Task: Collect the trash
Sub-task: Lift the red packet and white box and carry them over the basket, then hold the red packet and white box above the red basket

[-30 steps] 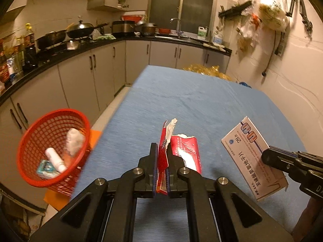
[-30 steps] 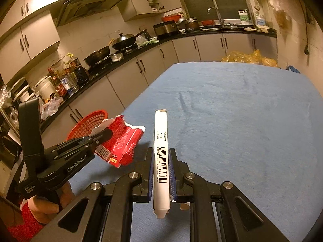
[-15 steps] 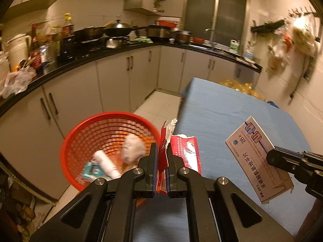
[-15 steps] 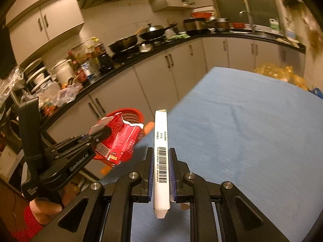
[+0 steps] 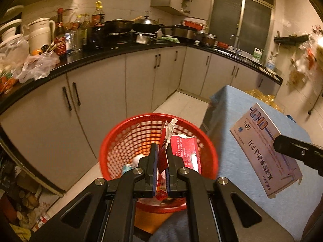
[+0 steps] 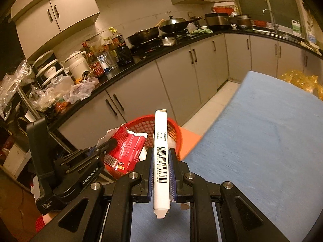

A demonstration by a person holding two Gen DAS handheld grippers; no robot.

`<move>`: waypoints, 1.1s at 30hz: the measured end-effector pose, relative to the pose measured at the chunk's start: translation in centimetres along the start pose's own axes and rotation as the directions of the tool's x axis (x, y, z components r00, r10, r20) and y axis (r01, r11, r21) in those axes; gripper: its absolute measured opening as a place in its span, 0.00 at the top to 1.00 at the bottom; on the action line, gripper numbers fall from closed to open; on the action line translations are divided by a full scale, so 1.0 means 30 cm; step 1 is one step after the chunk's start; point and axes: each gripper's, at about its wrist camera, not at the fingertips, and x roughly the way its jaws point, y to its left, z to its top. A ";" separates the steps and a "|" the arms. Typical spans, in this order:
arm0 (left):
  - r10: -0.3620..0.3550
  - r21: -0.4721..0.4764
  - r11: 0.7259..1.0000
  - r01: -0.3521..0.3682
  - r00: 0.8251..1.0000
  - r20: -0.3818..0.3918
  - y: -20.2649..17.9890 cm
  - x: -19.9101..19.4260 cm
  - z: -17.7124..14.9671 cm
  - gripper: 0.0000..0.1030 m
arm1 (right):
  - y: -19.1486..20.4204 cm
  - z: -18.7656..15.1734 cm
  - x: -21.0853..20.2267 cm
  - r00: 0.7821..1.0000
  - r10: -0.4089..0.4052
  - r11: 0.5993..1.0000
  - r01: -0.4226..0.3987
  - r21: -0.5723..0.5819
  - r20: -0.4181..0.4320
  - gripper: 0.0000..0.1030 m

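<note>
Left hand-held gripper holds red wrapper seemingly above basket.

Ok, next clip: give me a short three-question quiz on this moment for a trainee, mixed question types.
1. True or false: the left gripper is shut on the torn red packet.
2. Multiple choice: the right gripper holds
A. a glass bottle
B. a white box with a barcode
C. nothing
3. Fill in: in the left wrist view, the red packet is held in front of the red ____, which stands beside the table with the blue cloth.

Key
1. True
2. B
3. basket
</note>
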 end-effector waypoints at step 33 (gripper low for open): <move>0.054 0.006 0.999 -0.054 0.996 -0.072 0.080 0.124 -0.024 0.94 | 0.021 0.091 0.340 0.995 0.014 0.997 -0.006 0.082 -0.095 0.85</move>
